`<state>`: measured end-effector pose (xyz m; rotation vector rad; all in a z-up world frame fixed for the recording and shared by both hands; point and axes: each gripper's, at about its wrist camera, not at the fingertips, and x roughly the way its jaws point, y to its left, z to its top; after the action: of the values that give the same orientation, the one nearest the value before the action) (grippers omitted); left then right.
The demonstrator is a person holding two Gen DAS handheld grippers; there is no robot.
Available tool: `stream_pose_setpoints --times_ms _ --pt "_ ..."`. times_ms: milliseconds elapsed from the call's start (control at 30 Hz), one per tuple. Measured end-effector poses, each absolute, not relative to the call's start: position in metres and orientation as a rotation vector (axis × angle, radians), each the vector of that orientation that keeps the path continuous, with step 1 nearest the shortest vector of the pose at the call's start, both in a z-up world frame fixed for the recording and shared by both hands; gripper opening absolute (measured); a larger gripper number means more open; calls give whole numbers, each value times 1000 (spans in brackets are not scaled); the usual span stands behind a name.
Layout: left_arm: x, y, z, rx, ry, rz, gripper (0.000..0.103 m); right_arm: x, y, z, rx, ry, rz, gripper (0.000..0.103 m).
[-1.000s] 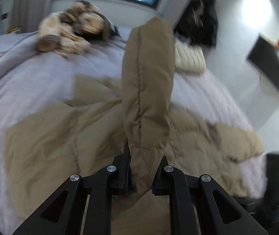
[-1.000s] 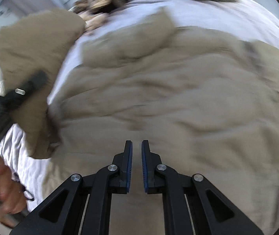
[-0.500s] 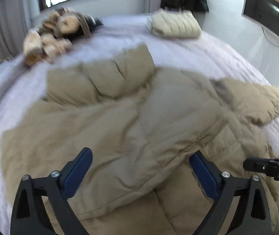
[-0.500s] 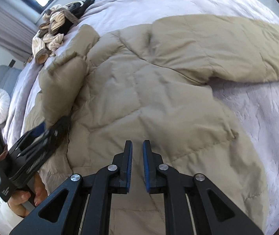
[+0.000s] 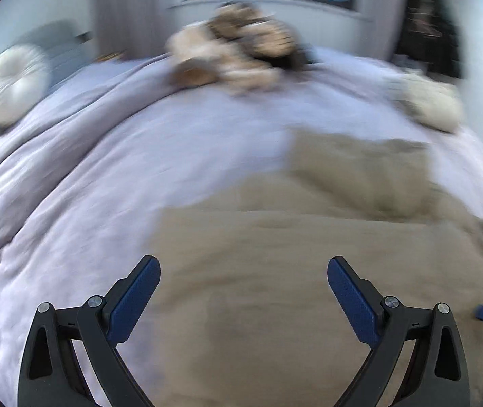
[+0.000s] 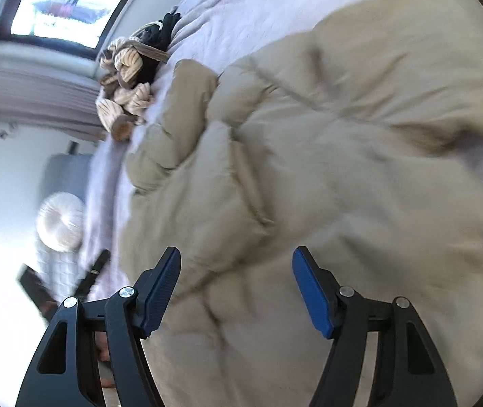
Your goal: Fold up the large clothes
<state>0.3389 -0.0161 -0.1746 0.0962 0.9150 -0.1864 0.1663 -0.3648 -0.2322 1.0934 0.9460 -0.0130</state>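
A large tan puffer jacket [image 5: 292, 271] lies spread on the lilac bed [image 5: 105, 176]. It also fills the right wrist view [image 6: 326, 186], with one sleeve folded across its body. My left gripper [image 5: 244, 268] is open and empty above the jacket's left part. My right gripper [image 6: 236, 261] is open and empty just above the jacket's quilted body. The left gripper's black body [image 6: 92, 274] shows at the left of the right wrist view. Both views are blurred by motion.
A heap of beige and dark clothes [image 5: 238, 54] lies at the far side of the bed, also in the right wrist view [image 6: 132, 78]. A folded cream jacket [image 5: 431, 101] sits far right. A round white cushion [image 5: 10, 84] rests at the left by a grey headboard.
My left gripper let go of the sleeve, which now lies across the jacket, and swung left. My right gripper has opened from shut and tilted over the jacket.
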Motion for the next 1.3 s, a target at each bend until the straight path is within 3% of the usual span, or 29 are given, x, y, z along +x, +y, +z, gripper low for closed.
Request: stream_pose_setpoints --times_ms 67,100,133,167,367,633,700,800,867,967,1067,1167,1300 --pt "351 5 -199 101 972 -87 99 183 -359 -241 1127 958 -11 70" --pt "353 10 -208 96 992 -69 99 192 -356 -245 1133 968 -17 61" --pt "354 16 -219 85 1016 -57 99 199 -352 -246 1118 980 -18 23" --pt "354 20 -227 79 1031 -51 99 205 -348 -245 1085 995 -18 16" --pt "353 13 -240 79 1027 -73 99 214 -319 -205 701 956 -59 16" --pt "351 -3 -245 118 1026 -108 100 192 -328 -252 707 1037 -141 16" --pt "351 0 -246 100 1036 -105 100 190 -331 -249 726 1044 -144 21" --pt "351 1 -245 109 1038 -100 100 175 -335 -230 684 1045 -197 40" --pt "351 0 -246 122 1034 -101 100 162 -343 -209 670 958 -212 43" --pt "352 -1 -247 135 1035 -103 100 170 -369 -198 764 890 -132 43" --pt "352 -2 -247 144 1034 -100 100 195 -401 -218 995 888 -6 43" --pt "353 -4 -247 162 1034 -93 100 227 -408 -247 1116 960 112 45" --pt "354 -5 -249 182 1034 -91 100 252 -409 -255 1217 913 254 45"
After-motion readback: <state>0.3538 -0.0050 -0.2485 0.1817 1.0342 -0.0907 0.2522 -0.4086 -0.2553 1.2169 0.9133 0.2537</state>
